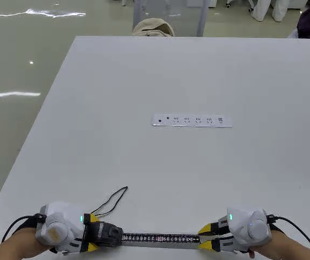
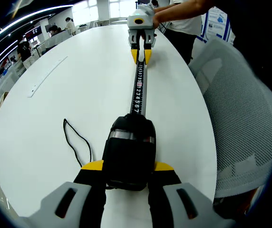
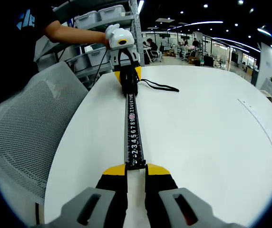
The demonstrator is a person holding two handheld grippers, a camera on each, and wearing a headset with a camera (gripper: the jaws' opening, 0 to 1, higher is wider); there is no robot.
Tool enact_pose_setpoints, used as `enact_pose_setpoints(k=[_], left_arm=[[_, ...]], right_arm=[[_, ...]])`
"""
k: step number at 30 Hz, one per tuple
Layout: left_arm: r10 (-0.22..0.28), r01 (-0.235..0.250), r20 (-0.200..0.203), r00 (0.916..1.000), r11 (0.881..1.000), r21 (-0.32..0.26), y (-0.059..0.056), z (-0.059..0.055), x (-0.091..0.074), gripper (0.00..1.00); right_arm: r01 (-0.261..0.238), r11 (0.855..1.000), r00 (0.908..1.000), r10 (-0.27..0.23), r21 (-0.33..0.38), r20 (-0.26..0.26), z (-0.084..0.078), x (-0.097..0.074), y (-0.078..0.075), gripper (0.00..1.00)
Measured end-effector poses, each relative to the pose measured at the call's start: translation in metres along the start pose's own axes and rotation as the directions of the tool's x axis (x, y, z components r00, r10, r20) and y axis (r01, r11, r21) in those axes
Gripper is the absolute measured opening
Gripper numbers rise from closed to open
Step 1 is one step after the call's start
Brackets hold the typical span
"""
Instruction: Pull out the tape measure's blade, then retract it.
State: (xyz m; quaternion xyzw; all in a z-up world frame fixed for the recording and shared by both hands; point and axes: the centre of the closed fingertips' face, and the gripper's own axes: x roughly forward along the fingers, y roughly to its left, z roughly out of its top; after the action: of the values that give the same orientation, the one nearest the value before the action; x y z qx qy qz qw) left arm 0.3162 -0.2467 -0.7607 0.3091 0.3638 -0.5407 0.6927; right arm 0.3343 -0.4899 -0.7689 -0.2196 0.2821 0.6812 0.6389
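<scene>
The white bench (image 1: 198, 76) carries everything. In the head view its near edge is cut off, along with most of both the person's hands. A mesh chair (image 2: 240, 123) stands beside the bench. A white power strip (image 1: 192, 120) lies mid-bench.

Nearer the person than the power strip, the black tape measure (image 1: 107, 234) sits clamped between the jaws of the left gripper (image 1: 94, 233), which hide its rear part. Its blade (image 1: 160, 238) runs out flat along the bench to the right gripper (image 1: 205, 237), whose jaws are closed on the blade's tip, hiding the hook.

A thin black cord (image 1: 110, 201) loops on the bench just beside the tape measure, on its power-strip side.
</scene>
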Motion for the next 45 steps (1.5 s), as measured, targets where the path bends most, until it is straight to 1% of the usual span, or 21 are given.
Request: enact_pose_setpoints(k=[19, 27, 45], left_arm=[[-0.006, 0.006, -0.004, 1.0, 1.0, -0.001, -0.001, 0.0, 0.0, 0.3], [-0.009, 0.009, -0.005, 0.9999, 1.0, 0.001, -0.001, 0.0, 0.0, 0.3], [-0.013, 0.013, -0.002, 0.9999, 1.0, 0.002, -0.001, 0.0, 0.0, 0.3]], right_arm=[[0.007, 1.0, 0.9999, -0.007, 0.001, -0.009, -0.006, -0.009, -0.001, 0.1], [0.011, 1.0, 0.9998, -0.011, 0.004, -0.016, -0.012, -0.014, -0.001, 0.1], [0.017, 1.0, 0.9996, -0.016, 0.015, -0.023, -0.018, -0.023, -0.003, 0.1]])
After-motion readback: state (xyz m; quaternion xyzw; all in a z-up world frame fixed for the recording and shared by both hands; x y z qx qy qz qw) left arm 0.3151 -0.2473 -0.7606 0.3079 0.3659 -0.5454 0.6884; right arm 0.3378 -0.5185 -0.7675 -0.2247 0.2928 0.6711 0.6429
